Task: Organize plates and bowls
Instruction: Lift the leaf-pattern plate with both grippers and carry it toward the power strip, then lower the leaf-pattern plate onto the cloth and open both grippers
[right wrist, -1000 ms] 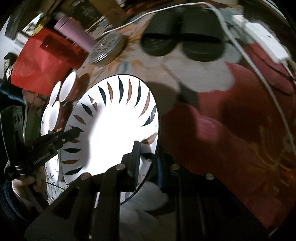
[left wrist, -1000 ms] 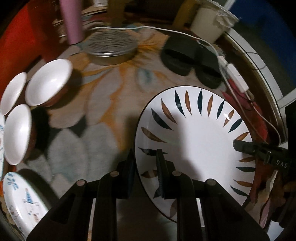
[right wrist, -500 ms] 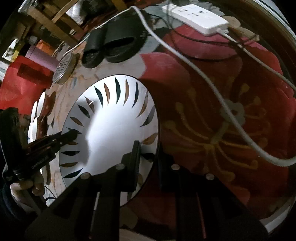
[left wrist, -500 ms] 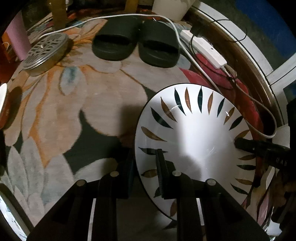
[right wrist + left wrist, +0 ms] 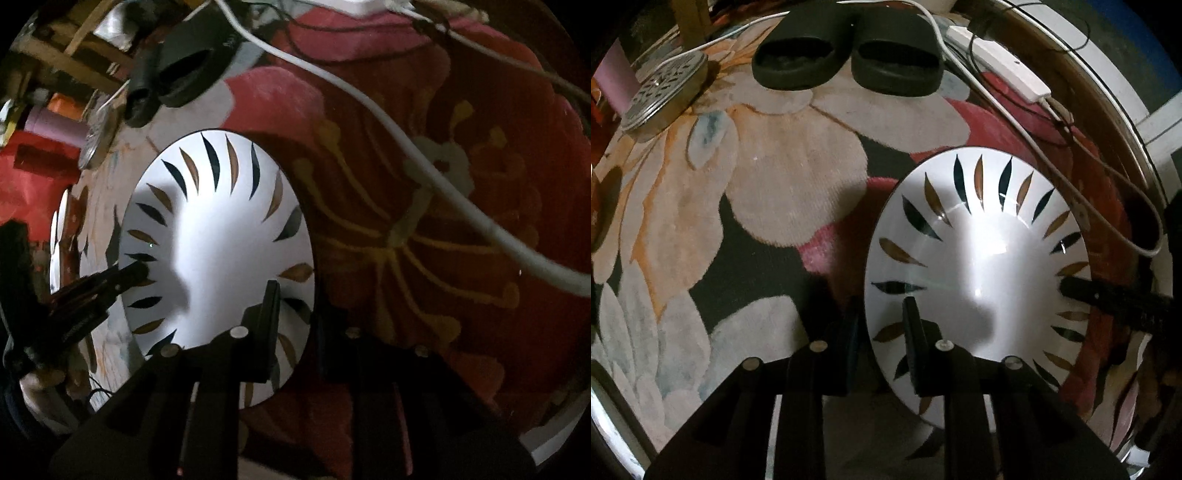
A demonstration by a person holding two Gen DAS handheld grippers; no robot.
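Note:
A large white plate with dark and brown leaf marks round its rim sits low over the red flower of the rug. My left gripper straddles the plate's near left rim. Its jaws are opening, and the outer finger stands just off the edge. On the opposite rim my right gripper is shut, one finger on the plate's face and the other under it. Each gripper also shows in the other's view: the right gripper and the left gripper. I cannot tell whether the plate touches the rug.
A pair of black slippers lies at the rug's far side. A white power strip and its cable run close by the plate's right. A round metal tin is far left. White bowls stand further left.
Both grippers carried the plate sideways across the rug, away from the bowls, and lower over the red flower. The left jaws have spread a little wider around the rim.

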